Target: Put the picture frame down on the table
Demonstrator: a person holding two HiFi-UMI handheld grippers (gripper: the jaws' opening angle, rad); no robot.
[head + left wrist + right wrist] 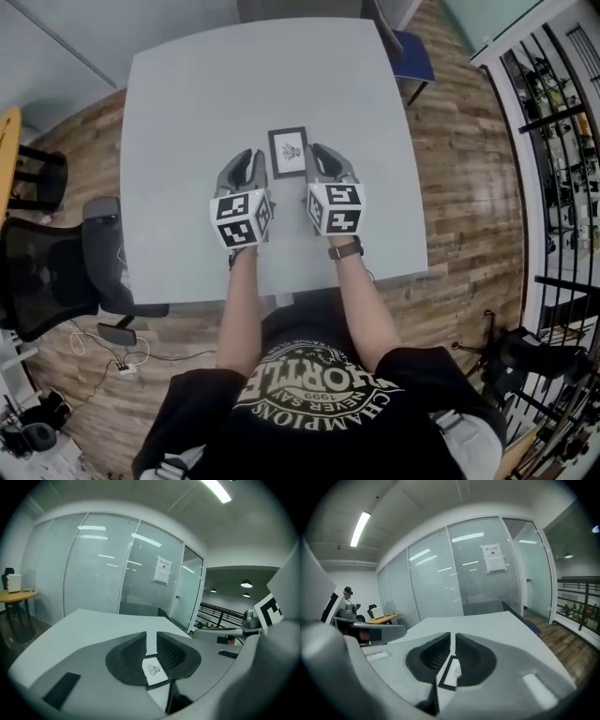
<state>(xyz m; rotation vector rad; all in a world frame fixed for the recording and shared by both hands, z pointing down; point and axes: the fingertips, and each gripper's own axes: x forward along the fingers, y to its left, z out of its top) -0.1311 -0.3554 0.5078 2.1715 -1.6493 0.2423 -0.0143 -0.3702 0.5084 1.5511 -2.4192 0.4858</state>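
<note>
A small black picture frame [288, 151] lies flat on the grey table [187, 112]. The left gripper [249, 159] sits just left of the frame, and the right gripper [319, 155] just right of it. Both grippers' jaws are drawn nearly together, gripping nothing.

Grey left tool [251, 157], right tool [321, 155]; black lettered T-shirt [319, 398]; wristwatch [345, 250]

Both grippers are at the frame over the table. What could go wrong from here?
1. The left gripper and right gripper each seem to pinch only a thin side edge of the frame, so it may slip or twist out.
2. Its height above the table cannot be told, so opening early could drop it.
3. If one gripper opens first, the frame could swing on the other.
</note>
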